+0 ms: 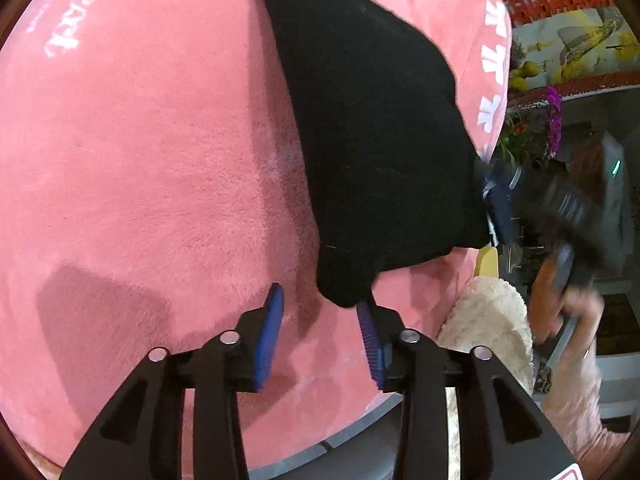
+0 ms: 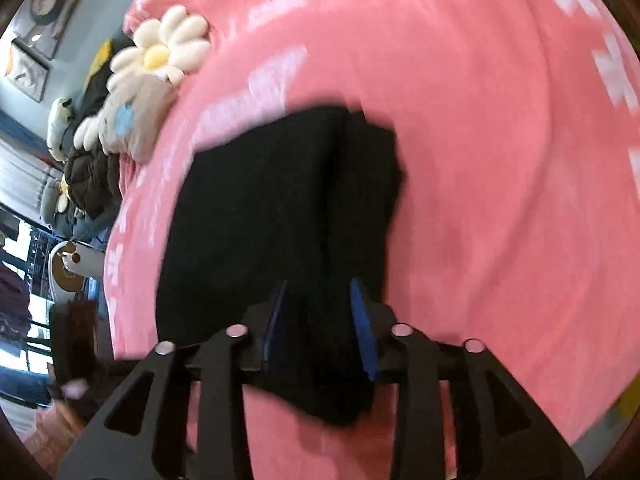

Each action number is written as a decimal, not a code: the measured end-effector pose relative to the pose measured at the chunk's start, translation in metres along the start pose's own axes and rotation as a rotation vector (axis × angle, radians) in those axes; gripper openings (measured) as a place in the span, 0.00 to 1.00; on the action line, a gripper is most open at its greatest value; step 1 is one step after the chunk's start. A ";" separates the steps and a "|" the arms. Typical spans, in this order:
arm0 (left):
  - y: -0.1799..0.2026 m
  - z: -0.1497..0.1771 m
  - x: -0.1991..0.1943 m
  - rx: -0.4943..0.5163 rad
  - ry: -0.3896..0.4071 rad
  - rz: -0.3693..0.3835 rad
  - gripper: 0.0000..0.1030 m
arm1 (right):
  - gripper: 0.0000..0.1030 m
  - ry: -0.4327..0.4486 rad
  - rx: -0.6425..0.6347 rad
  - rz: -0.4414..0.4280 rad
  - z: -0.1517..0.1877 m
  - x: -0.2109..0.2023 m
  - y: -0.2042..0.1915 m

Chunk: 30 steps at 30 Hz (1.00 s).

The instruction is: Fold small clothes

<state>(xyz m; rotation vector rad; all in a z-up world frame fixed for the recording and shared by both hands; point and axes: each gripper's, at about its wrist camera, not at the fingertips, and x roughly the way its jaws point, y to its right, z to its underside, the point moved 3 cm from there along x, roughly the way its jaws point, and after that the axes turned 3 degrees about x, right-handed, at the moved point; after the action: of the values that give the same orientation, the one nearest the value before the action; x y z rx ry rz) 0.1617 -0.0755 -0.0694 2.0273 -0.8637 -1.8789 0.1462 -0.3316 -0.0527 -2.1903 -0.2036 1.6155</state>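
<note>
**Black on Pink**

We see a plain black garment [image 1: 372, 128] on a fuzzy pink blanket [image 1: 140, 160] printed with white lettering. Our left gripper [image 1: 320, 300] and right gripper [image 2: 320, 292] are black with blue pads. A cream flower cushion [image 2: 164, 48] has a yellow centre.

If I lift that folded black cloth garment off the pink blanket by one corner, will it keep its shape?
Probably not. The folded black cloth garment looks soft and its layers lie loose, so it would likely droop and unfold. It looks light. The fuzzy pink blanket may cling, so pushing might bunch it.
</note>
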 end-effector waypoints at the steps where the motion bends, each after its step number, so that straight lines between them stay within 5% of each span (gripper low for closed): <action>1: 0.002 0.001 -0.001 -0.006 0.006 0.009 0.34 | 0.32 -0.057 -0.027 0.073 0.013 0.014 0.004; 4: 0.007 -0.001 -0.011 -0.052 0.040 0.062 0.35 | 0.33 -0.047 0.025 0.087 0.019 0.011 0.011; 7: 0.012 -0.015 -0.027 -0.091 0.116 0.099 0.57 | 0.40 0.024 0.049 0.067 0.004 -0.011 0.004; 8: 0.011 -0.020 -0.029 -0.107 0.138 0.099 0.65 | 0.56 0.036 0.059 0.029 -0.002 -0.015 0.001; 9: 0.009 -0.027 -0.030 -0.127 0.159 0.102 0.66 | 0.66 0.050 0.067 0.012 -0.007 -0.015 -0.001; 16: -0.018 -0.068 0.013 -0.334 0.151 0.151 0.66 | 0.73 0.033 0.135 -0.048 -0.033 0.027 -0.001; 17: -0.019 -0.069 0.016 -0.341 0.158 0.159 0.63 | 0.56 0.021 0.144 -0.084 -0.034 0.033 -0.001; 18: -0.020 -0.069 0.017 -0.354 0.170 0.167 0.48 | 0.40 0.019 0.153 -0.104 -0.036 0.034 -0.004; 20: -0.016 -0.070 0.009 -0.346 0.177 0.188 0.36 | 0.20 0.032 0.135 -0.081 -0.042 0.029 -0.012; 23: -0.001 -0.073 -0.018 -0.254 0.221 0.180 0.27 | 0.18 0.104 0.043 -0.072 -0.054 -0.007 -0.048; 30: 0.020 -0.087 -0.143 -0.109 0.402 0.193 0.26 | 0.17 0.277 -0.138 -0.135 -0.071 -0.083 -0.141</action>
<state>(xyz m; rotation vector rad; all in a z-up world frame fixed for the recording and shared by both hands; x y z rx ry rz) 0.2410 -0.0279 0.0717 2.0666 -0.7938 -1.3236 0.2042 -0.2502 0.0945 -2.4178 -0.3822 1.2433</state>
